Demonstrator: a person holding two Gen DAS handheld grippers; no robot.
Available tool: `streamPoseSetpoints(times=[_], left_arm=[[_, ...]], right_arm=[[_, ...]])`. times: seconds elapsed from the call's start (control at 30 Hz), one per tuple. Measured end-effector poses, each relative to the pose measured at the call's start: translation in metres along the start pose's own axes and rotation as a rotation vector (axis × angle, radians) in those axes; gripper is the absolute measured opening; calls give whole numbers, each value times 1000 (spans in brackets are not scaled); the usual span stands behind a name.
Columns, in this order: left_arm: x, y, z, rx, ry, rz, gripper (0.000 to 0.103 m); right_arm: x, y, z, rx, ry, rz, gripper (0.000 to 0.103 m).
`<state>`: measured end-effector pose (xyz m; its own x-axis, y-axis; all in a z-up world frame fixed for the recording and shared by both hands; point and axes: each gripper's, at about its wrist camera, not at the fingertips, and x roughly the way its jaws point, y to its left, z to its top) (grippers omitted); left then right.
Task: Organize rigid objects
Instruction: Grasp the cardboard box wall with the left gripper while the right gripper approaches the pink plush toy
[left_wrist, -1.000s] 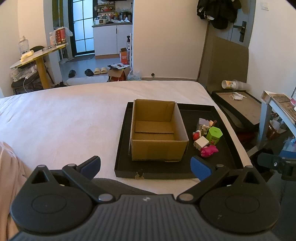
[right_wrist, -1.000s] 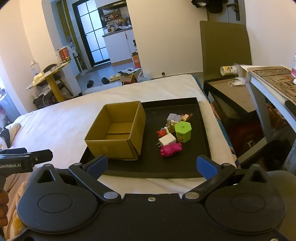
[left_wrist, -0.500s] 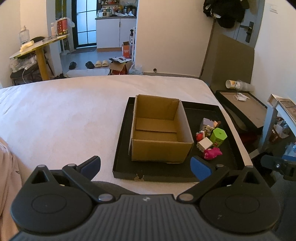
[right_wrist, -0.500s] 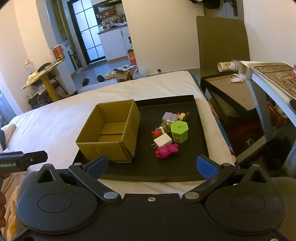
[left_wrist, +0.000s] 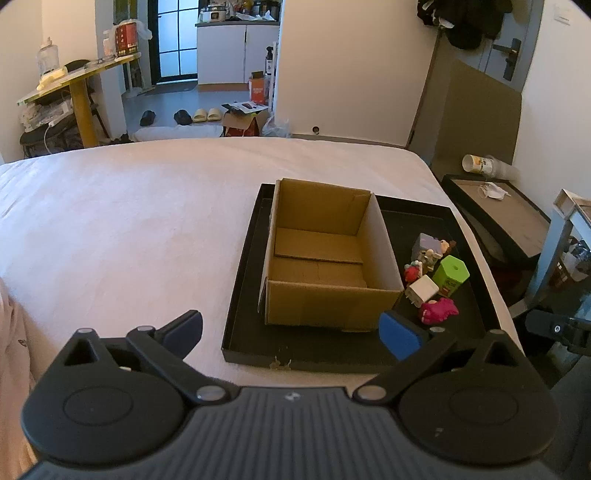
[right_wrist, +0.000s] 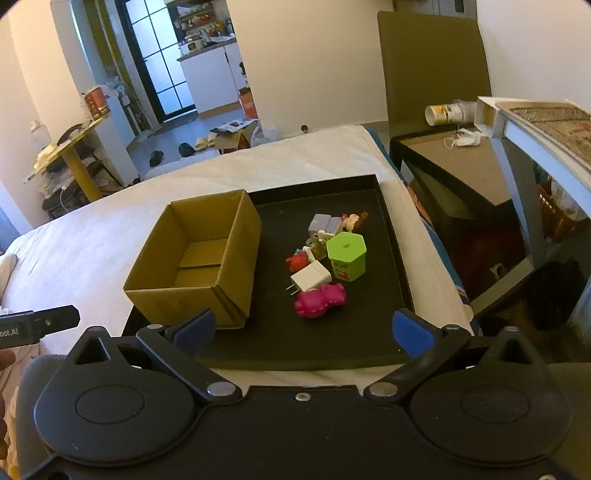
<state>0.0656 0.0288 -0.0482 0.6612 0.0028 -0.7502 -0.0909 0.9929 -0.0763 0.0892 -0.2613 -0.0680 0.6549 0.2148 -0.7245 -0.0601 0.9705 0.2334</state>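
Left wrist view: a black tray lies on a white bed, its near edge close to the bed's near edge. An open cardboard box stands on the tray's left half, nothing inside it. To its right, huddled together on the tray, are a green hexagonal container, a white plug adapter, a pink toy, a small red figure and a purple block. Left of the tray the bed is bare and wide; right of it the bed ends quickly at a low dark side table. The left tool hovers level above the bed's near edge, its blue-padded fingers spread wide and holding nothing. Compared with a second ago the box and tray fill more of the view.

Right wrist view: the same cluster sits in the tray's right half, the pink toy nearest, touching the adapter; the green container just beyond. Bare tray floor lies between the toys and the near rim. The right tool is held over the tray's near rim, tilted downward, fingers fully apart and empty. The left tool's tip shows at the far left edge. Since the earlier frames the tray has drawn nearer and the toys have come closer to centre between the fingers.
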Motion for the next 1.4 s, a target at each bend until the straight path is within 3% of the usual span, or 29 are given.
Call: streamPoseSetpoints(times=[0.37,0.77,1.03,1.4], left_arm=[[26,1,13,1,7,16,99],[58,8,27,-39,40,7,73],[86,16,37,-37,79,36,71],[122,25,44,-58,124,42,52]], right_arm=[[27,-4,10,30,23,7,103],[64,-9,19,58,69,2,100],[90,-13,23,80,104,-15,98],[124,-20,22,116,148,-19,97]])
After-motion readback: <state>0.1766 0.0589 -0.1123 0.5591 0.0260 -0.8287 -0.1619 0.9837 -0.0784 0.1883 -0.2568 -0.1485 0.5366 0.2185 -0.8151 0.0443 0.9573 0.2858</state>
